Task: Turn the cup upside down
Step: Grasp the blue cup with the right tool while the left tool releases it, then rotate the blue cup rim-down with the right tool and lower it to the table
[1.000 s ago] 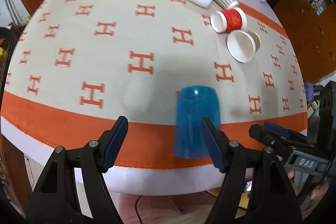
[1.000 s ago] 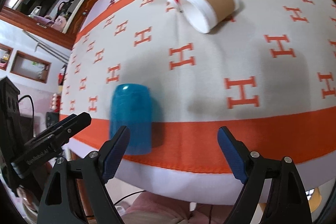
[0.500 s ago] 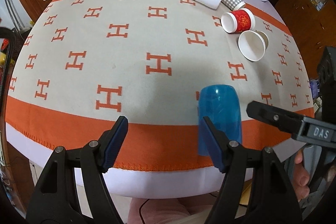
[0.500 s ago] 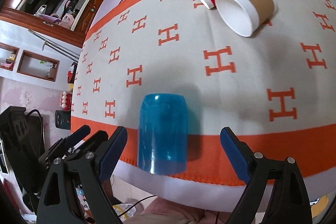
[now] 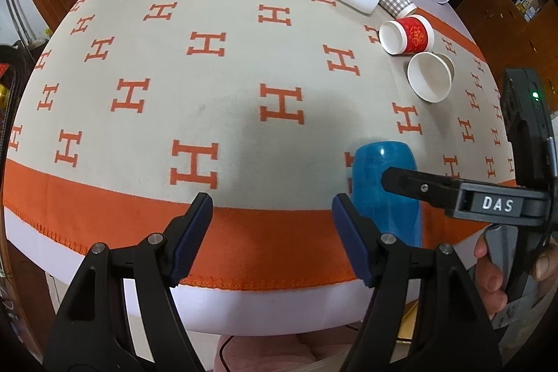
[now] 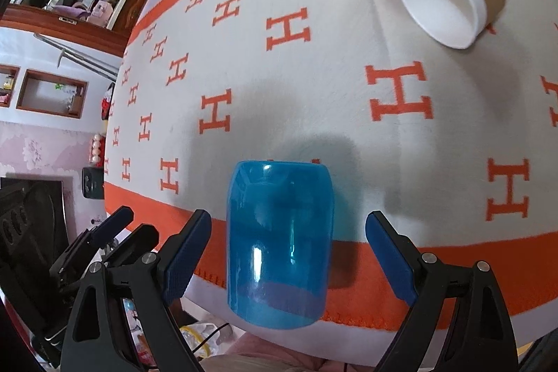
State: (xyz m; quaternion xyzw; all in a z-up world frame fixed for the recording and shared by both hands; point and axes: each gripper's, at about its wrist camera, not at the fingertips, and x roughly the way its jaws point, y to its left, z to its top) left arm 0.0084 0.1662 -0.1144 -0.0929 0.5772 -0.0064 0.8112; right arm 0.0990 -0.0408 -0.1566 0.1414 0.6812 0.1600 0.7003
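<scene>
Right gripper stood spread wide around the blue cup, pads clear of it; left gripper also gaped, holding nothing. Only the right view showed the cup standing mouth-down near the tablecloth's front edge.

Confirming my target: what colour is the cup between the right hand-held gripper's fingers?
Translucent blue cup, seen best in the right wrist view.
</scene>
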